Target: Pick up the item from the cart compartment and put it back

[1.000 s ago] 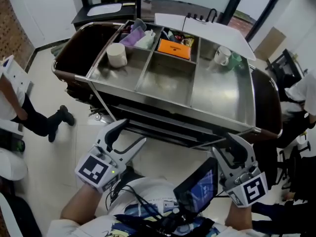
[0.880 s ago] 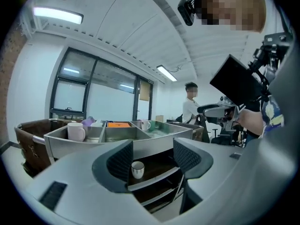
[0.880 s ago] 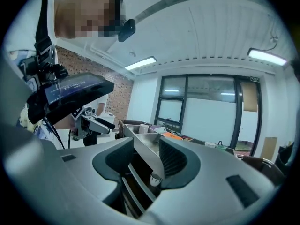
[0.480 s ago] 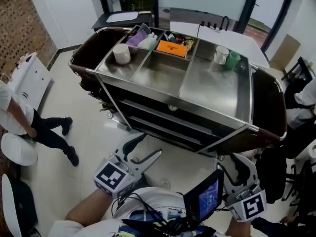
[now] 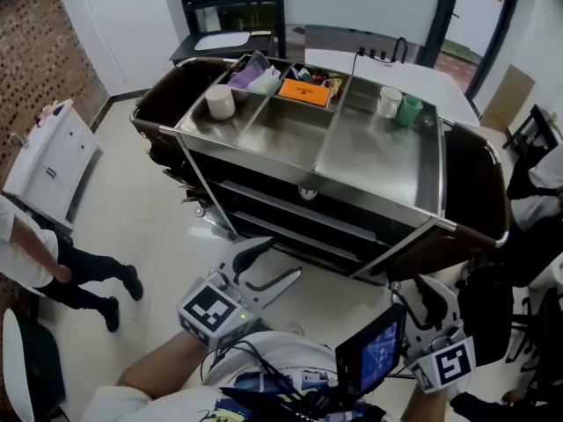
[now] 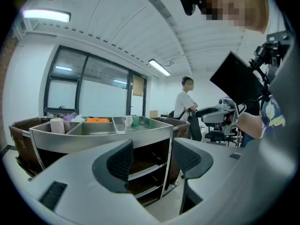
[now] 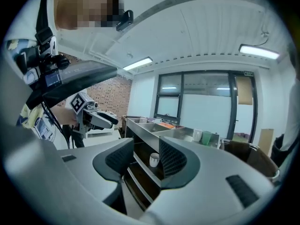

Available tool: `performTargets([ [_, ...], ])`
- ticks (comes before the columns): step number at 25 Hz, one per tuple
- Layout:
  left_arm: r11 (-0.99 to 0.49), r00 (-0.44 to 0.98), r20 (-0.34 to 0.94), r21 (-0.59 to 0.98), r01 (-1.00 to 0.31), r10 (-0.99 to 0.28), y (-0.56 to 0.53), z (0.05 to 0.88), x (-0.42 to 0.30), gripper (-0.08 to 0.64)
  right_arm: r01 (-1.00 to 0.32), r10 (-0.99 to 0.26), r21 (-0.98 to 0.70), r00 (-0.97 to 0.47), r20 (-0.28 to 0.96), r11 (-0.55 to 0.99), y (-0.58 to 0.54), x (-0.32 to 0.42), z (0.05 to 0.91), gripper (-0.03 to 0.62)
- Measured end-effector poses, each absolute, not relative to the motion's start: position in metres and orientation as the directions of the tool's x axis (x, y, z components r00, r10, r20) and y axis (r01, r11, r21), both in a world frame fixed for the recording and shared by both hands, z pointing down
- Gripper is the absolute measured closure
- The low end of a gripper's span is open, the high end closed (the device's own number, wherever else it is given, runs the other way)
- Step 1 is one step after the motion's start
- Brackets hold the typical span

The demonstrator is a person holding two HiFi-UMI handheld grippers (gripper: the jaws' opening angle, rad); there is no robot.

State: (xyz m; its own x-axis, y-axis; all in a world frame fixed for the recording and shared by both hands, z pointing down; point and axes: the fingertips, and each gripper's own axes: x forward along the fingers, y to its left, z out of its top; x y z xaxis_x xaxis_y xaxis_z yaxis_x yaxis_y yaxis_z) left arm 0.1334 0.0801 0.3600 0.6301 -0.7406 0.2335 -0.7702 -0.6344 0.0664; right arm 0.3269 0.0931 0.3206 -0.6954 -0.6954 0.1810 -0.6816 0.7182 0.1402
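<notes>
The steel cart point(image 5: 378, 161) stands ahead of me, its top split into compartments. The far left ones hold a white cup point(image 5: 220, 102), purple and white items point(image 5: 255, 73) and an orange packet point(image 5: 305, 92). A white mug point(image 5: 389, 101) and a green cup point(image 5: 410, 110) stand in the right compartment. A small white cup point(image 7: 153, 160) sits on a lower shelf. My left gripper point(image 5: 268, 266) and right gripper point(image 5: 429, 299) hover low in front of the cart, well short of it. Both are open with nothing between the jaws point(image 6: 151, 159) point(image 7: 140, 159).
A person point(image 5: 53, 266) walks on the floor at the left beside a white board point(image 5: 48, 161). A black shelf unit point(image 5: 230, 7) and a white table point(image 5: 387, 64) stand behind the cart. A screen point(image 5: 374, 359) hangs at my chest. Another person point(image 6: 185, 108) stands beyond the cart.
Both grippers have drawn back from the cart, which now sits farther up in the head view. The person at the left has moved on across the floor.
</notes>
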Motion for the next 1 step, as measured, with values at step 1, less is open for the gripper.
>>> performTargets([
  [1, -0.635, 0.630, 0.242, 0.067, -0.769, -0.738, 0.0831, 0.3620, 0.1338, 0.287, -0.686, -0.698, 0.134, -0.691, 0.191, 0.715, 0.0948, 0.3301, 0.3231, 0.393],
])
